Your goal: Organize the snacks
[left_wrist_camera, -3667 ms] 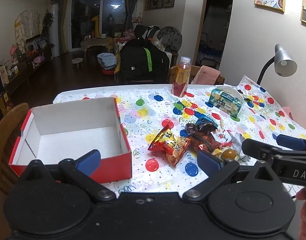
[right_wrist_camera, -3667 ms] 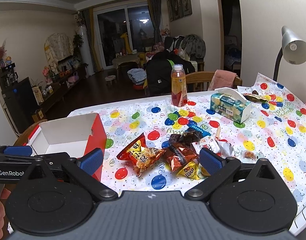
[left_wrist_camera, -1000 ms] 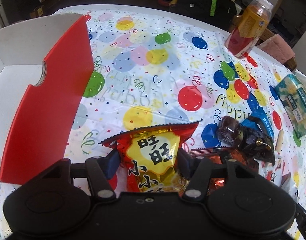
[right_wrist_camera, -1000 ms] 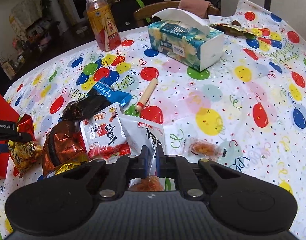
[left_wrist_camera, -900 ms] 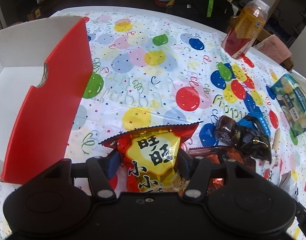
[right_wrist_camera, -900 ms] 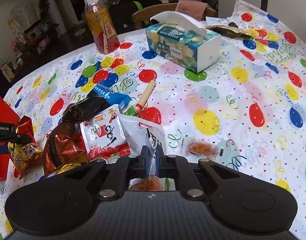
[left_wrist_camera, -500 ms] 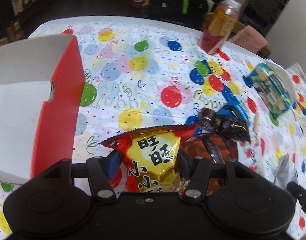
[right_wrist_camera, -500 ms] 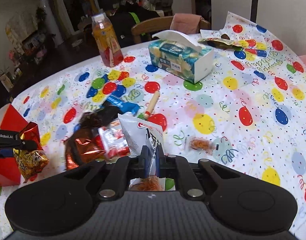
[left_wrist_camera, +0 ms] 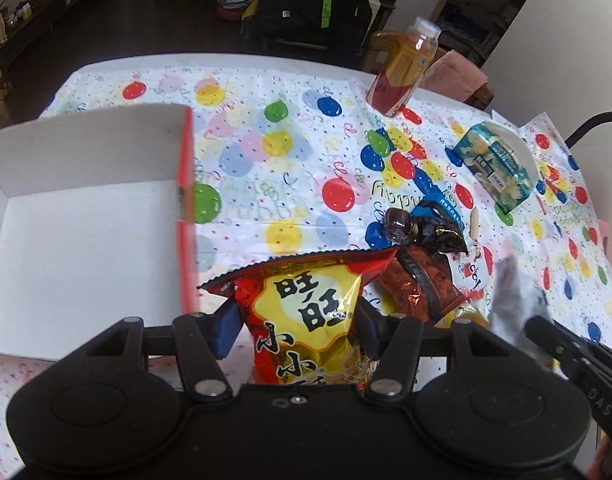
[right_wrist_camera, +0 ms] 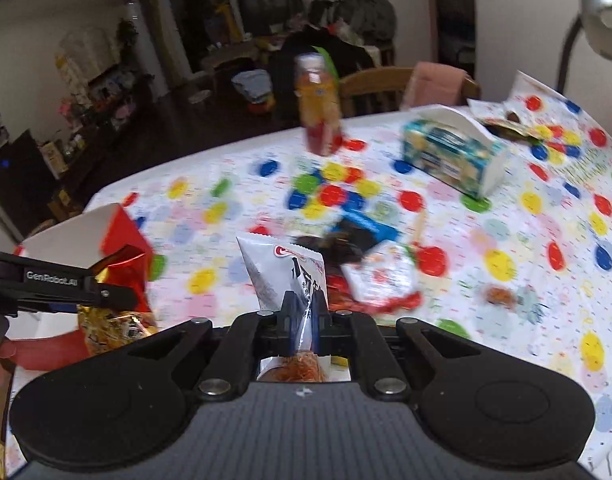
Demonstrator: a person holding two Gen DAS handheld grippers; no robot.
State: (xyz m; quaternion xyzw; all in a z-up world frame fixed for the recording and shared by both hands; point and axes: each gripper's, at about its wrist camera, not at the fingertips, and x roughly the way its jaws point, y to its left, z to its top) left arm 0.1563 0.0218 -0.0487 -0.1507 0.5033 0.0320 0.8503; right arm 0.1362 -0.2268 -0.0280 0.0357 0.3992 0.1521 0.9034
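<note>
Both sets of jaws are clamped on snacks for carrying: left gripper point(left_wrist_camera: 296, 326), bottom centre, pinches a red-and-yellow bag point(left_wrist_camera: 306, 312); right gripper point(right_wrist_camera: 304, 312) squeezes a white packet point(right_wrist_camera: 290, 272). Beyond, at left, the empty box point(left_wrist_camera: 86, 232) waits; more snacks point(left_wrist_camera: 422, 268) lie centre-right.

Box point(left_wrist_camera: 86, 216) left — snack pile point(left_wrist_camera: 422, 264) right, on table point(left_wrist_camera: 266, 92)

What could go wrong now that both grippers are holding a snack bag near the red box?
1. The right gripper pinches only a thin edge of the white snack bag; it may slip out mid-carry.
2. The left gripper holds the red and yellow snack bag beside the red box; the bag could catch its wall.
3. Both grippers are close together and might collide over the box.
</note>
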